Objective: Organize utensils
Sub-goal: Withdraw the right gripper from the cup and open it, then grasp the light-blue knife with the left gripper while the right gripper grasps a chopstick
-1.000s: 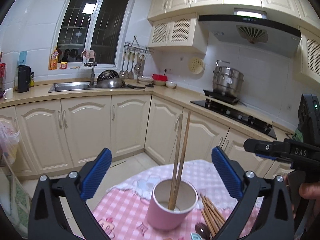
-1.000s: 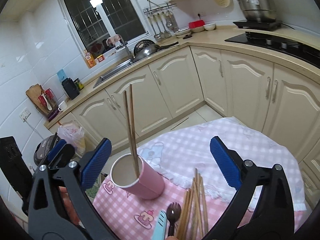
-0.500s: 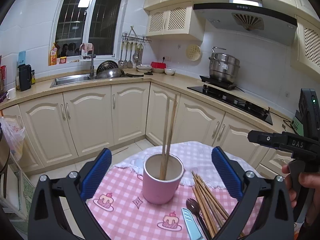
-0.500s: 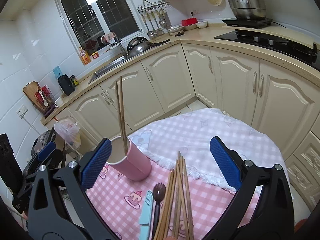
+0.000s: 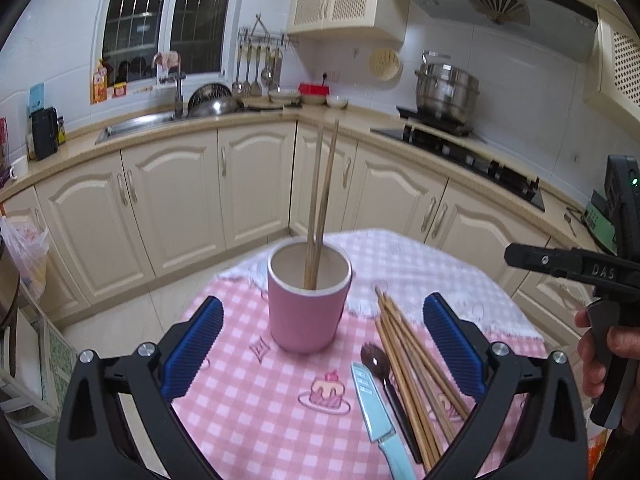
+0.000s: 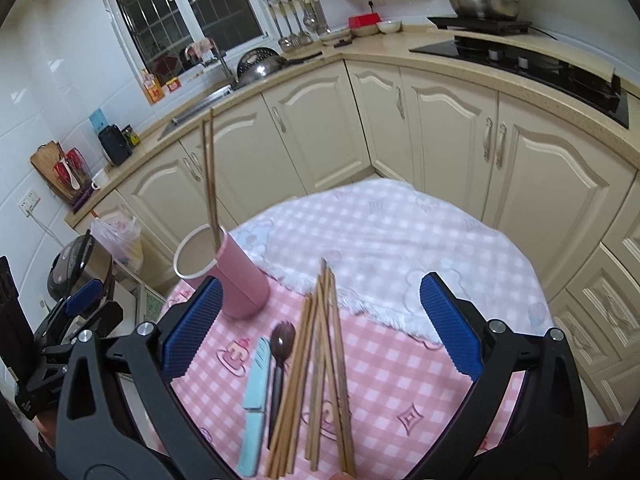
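A pink cup (image 5: pixel 306 308) stands on the pink checked tablecloth (image 5: pixel 256 396) with two wooden chopsticks (image 5: pixel 322 200) upright in it. It also shows in the right wrist view (image 6: pixel 236 284). To its right lie several loose chopsticks (image 5: pixel 416 372), a dark spoon (image 5: pixel 376 360) and a light blue knife (image 5: pixel 376 420). In the right wrist view the chopsticks (image 6: pixel 320 368), spoon (image 6: pixel 281 340) and knife (image 6: pixel 256 384) lie between the fingers. My left gripper (image 5: pixel 322 352) is open and empty, just in front of the cup. My right gripper (image 6: pixel 316 328) is open and empty above the loose chopsticks.
The table is round, with a white fringed cloth (image 6: pixel 384 240) over its far half. Cream cabinets (image 5: pixel 168 208) and a counter with a sink (image 5: pixel 136 124) and a hob (image 5: pixel 460 152) curve round behind. A rice cooker (image 6: pixel 72 264) stands left of the table.
Both grippers have pulled back and tilted down, so more of the table shows. The cup with two chopsticks has stayed put. Both grippers stay open.
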{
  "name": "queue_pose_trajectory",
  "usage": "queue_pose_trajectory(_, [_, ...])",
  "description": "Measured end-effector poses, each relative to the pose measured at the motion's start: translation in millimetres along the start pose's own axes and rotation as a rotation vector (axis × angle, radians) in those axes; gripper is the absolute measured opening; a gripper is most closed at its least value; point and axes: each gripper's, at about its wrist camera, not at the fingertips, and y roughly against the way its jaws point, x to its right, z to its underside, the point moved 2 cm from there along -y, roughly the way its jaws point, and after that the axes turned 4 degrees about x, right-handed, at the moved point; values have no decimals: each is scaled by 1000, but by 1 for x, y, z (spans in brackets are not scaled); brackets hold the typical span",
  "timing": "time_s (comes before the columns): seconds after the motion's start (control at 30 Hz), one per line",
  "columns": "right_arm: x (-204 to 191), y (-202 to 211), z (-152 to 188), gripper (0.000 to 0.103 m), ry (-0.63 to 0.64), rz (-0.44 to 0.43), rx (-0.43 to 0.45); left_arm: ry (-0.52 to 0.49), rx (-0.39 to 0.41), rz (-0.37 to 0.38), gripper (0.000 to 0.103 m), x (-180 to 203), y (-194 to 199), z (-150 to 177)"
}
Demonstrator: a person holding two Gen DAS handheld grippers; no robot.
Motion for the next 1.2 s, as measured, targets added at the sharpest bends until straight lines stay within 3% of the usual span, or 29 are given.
queue_pose_trajectory(0.57, [21, -24, 41, 97, 30, 48, -139, -25, -282, -19, 98, 17, -65, 68])
queue_pose_trajectory(0.9, [30, -37, 57, 97, 58, 76, -205, -60, -432, -74, 98, 21, -100, 101])
queue_pose_trajectory(1.2, [35, -44, 64, 97, 76, 81, -238, -48, -488, -72, 98, 21, -119, 109])
